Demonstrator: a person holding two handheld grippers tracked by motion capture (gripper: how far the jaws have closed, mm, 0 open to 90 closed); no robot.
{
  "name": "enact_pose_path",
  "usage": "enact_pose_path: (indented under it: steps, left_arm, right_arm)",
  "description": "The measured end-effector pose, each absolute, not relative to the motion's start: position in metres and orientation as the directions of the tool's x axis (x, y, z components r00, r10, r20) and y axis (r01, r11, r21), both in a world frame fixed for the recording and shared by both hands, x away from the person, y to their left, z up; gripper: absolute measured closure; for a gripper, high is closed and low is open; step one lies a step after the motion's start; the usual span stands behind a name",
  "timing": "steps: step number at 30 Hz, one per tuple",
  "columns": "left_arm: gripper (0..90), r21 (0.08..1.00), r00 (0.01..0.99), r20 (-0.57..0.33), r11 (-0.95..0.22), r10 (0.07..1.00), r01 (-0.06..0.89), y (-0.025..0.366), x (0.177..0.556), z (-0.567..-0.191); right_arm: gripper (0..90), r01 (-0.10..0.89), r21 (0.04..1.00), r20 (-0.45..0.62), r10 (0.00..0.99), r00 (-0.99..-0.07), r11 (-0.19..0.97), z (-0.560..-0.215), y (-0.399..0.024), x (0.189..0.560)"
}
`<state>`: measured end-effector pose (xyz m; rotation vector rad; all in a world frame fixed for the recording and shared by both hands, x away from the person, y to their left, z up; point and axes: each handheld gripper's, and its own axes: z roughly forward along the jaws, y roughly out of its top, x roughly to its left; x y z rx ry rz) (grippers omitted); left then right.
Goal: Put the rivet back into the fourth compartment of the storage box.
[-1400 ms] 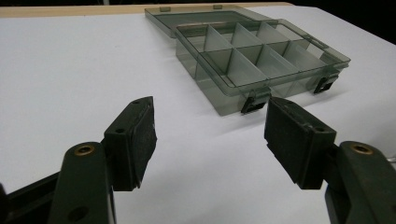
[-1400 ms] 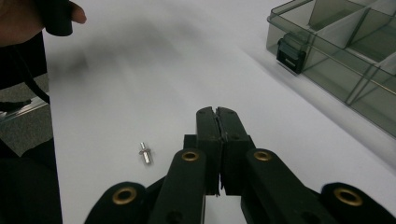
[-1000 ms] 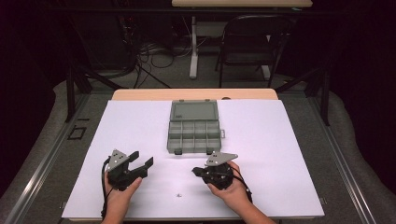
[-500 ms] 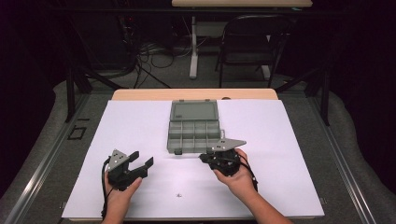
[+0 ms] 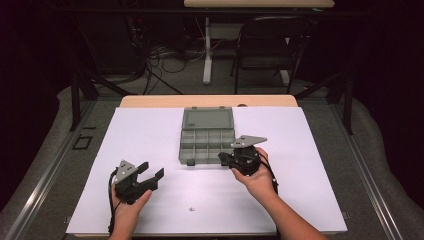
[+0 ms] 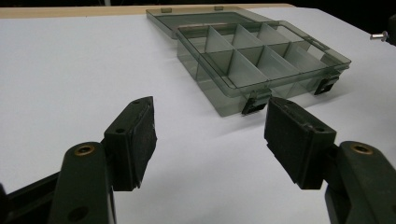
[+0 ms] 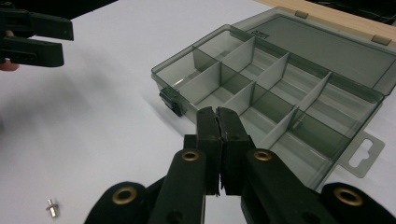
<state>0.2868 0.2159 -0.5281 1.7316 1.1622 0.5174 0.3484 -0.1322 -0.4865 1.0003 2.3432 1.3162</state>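
Observation:
A smoky-grey plastic compartment box point(image 5: 206, 137) lies open at the table's middle, lid folded back, its cells point(image 7: 261, 84) looking bare. My right gripper point(image 5: 223, 158) hovers at the box's near right corner, jaws shut point(image 7: 215, 112). In the left gripper view a small silver screw point(image 6: 379, 35) sticks out of its black tip. My left gripper point(image 5: 151, 170) rests at the front left, open point(image 6: 210, 135) with nothing between its pads, aimed at the box point(image 6: 261, 60). Another small screw point(image 5: 190, 208) lies loose on the white sheet near the front edge point(image 7: 51, 207).
White paper point(image 5: 300, 150) covers the tabletop; a strip of bare wood point(image 5: 150, 101) shows at the far edge. A chair point(image 5: 270, 45), table legs and cables stand on the dark floor beyond. Black rails run along both sides of the table.
My right gripper has risen and moved away from me, from the open sheet up to the box's near right corner. The left gripper and the box have stayed put.

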Motion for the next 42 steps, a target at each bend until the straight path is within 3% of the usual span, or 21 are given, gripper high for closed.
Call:
enact_pose_path:
  steps: [21, 42]
  left_arm:
    - [33.9, 0.876, 0.458, -0.152, -0.094, 0.876, 0.473, 0.216, 0.287, -0.528]
    - [34.0, 0.876, 0.459, -0.156, -0.092, 0.875, 0.473, 0.216, 0.287, -0.529]
  right_arm:
    - [88.9, 0.450, 0.828, 0.068, 0.736, -0.673, 0.335, -0.472, -0.137, 0.380]
    - [88.8, 0.492, 0.807, 0.064, 0.780, -0.623, 0.326, -0.486, -0.134, 0.404]
